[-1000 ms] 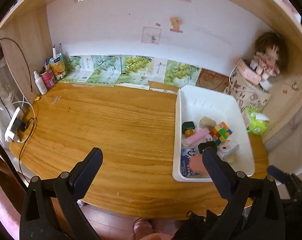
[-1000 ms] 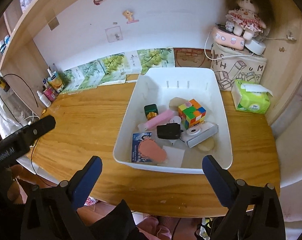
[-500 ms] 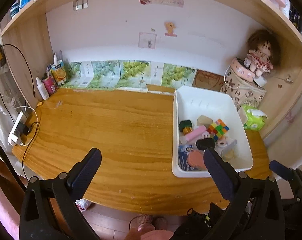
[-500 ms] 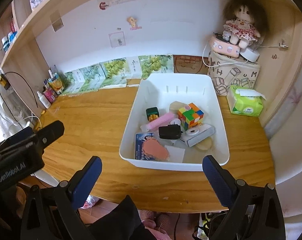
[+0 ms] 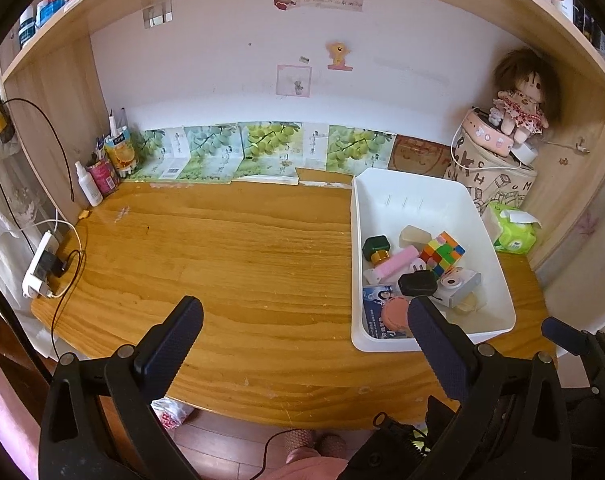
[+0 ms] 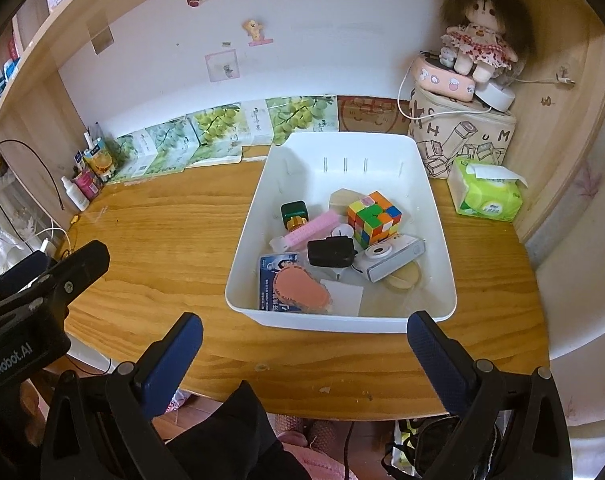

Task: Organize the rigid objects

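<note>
The long desk of yellow-brown wood (image 6: 150, 256) has a smooth, slightly shiny varnish with visible grain. The white rectangular bin (image 6: 438, 216) looks like smooth glossy plastic — also the multicoloured puzzle cube (image 6: 374, 218) inside. The green tissue pack (image 6: 488, 196) is shiny film; the brown-haired doll (image 6: 478, 40) wears cloth.

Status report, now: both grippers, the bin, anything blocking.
Left gripper open, empty, over bare desk. Right gripper open, empty, short of white bin. Bin holds puzzle cube, black charger, small camera. Nothing blocking.
</note>
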